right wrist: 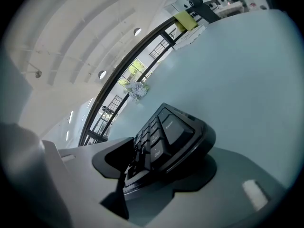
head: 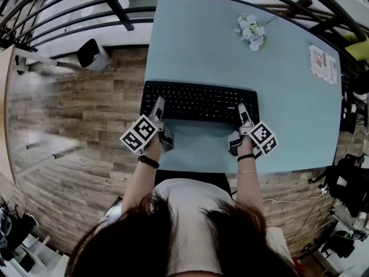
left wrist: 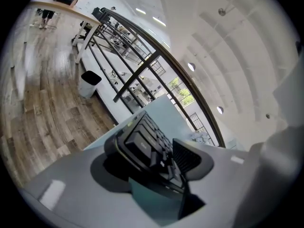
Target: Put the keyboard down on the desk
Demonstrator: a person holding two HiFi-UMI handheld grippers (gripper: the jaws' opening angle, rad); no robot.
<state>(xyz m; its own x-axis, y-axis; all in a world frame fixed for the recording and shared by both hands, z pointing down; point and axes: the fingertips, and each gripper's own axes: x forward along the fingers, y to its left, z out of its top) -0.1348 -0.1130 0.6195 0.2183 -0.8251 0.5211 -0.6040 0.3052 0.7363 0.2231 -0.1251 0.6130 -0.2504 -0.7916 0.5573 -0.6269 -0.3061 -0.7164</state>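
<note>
Setting-down stage, at its close: the black keyboard [head: 199, 101] lies lengthwise across the near half of the pale blue table [head: 288, 97], its long edges square to the person and its body apparently resting on the surface rather than in the air.

The left tool [head: 157, 104] sits at the keyboard's left end with its jaws wide apart. In the left gripper view the corner of the keyboard stands between them, with the ribbed pad clear of the keys. The right tool [head: 243, 112] sits at the right end with its jaws parted less widely; the number-pad corner lies between them, and the upper pad looks to be just off the keys, so neither tool seems to clamp anything.

What is left, by this reading, is the withdrawal — each tool wants drawing straight back toward the person, along the table, without a jaw catching the keyboard's edge and dragging it askew.

Both forearms reach forward side by side from the seated person, wrists low near the table's front edge and tools tipped downward at the keyboard. A small white flower bunch [head: 251, 31] stands well apart, toward the far edge of the table.
</note>
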